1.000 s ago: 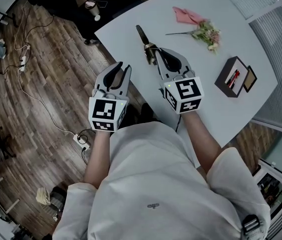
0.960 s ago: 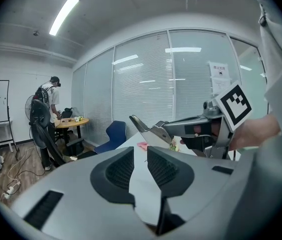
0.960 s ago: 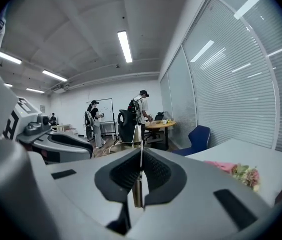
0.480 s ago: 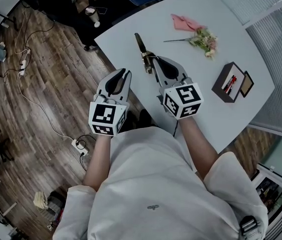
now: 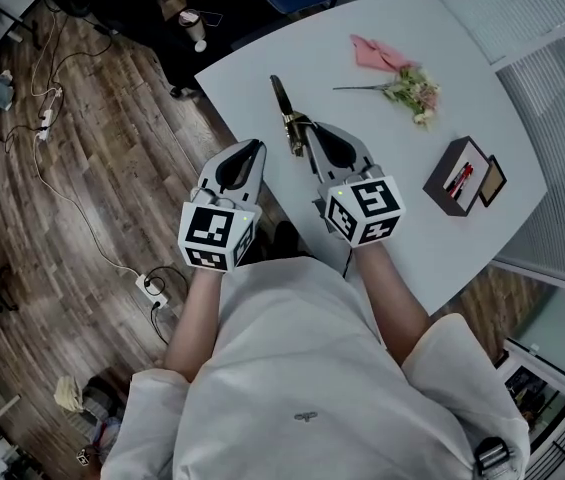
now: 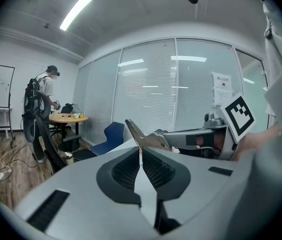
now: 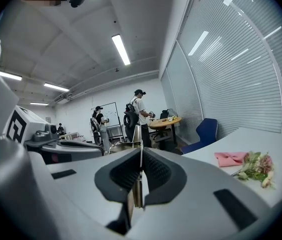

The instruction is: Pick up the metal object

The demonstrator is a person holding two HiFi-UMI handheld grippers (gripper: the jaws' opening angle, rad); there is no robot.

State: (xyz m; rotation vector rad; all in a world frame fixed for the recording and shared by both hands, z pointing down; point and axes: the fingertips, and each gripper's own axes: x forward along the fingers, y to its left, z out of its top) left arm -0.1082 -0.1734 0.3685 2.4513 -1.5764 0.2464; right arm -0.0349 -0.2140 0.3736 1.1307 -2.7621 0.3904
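The metal object point(image 5: 284, 106) is a long thin piece with a brass-coloured part, and it sticks out ahead of my right gripper point(image 5: 307, 136) over the white table point(image 5: 462, 258). That gripper is shut on its near end. In the right gripper view the thin metal edge point(image 7: 137, 134) stands clamped between the dark pads. The left gripper view shows the metal object point(image 6: 144, 139) from the side, held by the right gripper point(image 6: 173, 135). My left gripper point(image 5: 253, 148) hangs beside the table's left edge. It is shut with nothing in it point(image 6: 141, 156).
A pink cloth point(image 5: 376, 53) and a flower sprig point(image 5: 410, 83) lie at the table's far side. A dark box with red items point(image 5: 458, 176) stands at the right. On the wooden floor are a cup point(image 5: 194, 26), cables and a power strip point(image 5: 150, 286). People stand farther off point(image 7: 139, 115).
Both grippers stay about where they were, each rolled slightly. The right one keeps its hold on the metal object. The head view has shifted a little.
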